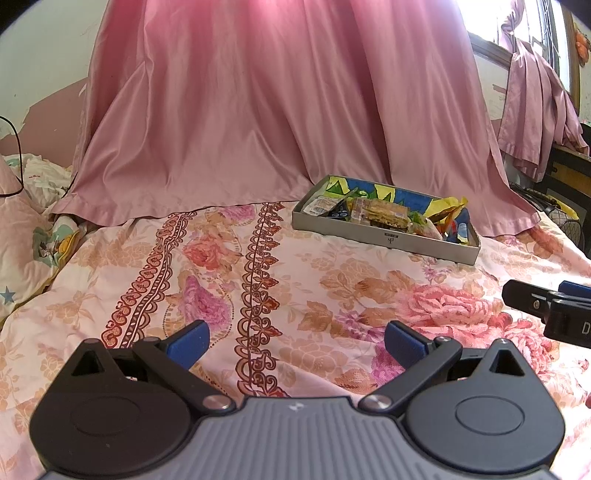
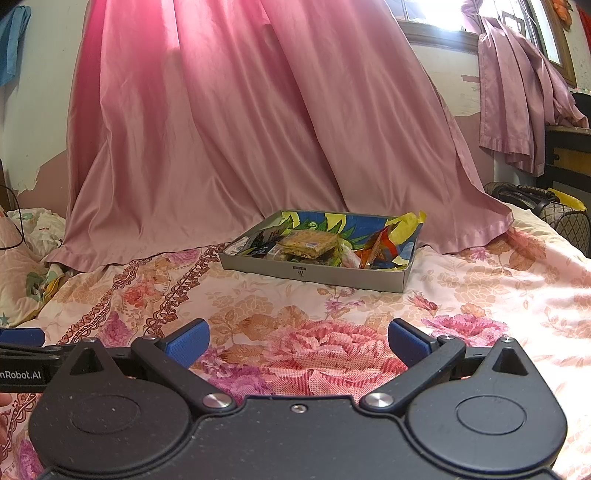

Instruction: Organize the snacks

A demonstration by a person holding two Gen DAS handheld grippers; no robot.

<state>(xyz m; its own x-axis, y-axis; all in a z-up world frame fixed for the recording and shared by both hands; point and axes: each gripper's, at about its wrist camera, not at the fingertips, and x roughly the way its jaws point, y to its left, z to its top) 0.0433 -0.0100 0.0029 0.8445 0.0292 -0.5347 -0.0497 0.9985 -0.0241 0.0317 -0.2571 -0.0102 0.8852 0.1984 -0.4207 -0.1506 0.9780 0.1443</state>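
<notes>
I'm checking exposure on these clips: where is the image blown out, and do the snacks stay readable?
Left wrist view: the window at top right is blown out white; the snacks in the box stay readable. Right wrist view: glare at the window, the curtain glowing pink, straight edges bent by the fisheye.

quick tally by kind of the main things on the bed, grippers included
grippers: 2 (left gripper, right gripper), both open and empty
snack tray: 1
pink curtain draped onto the bed: 1
snacks in the tray: heaped, too jumbled to count
total: 4
</notes>
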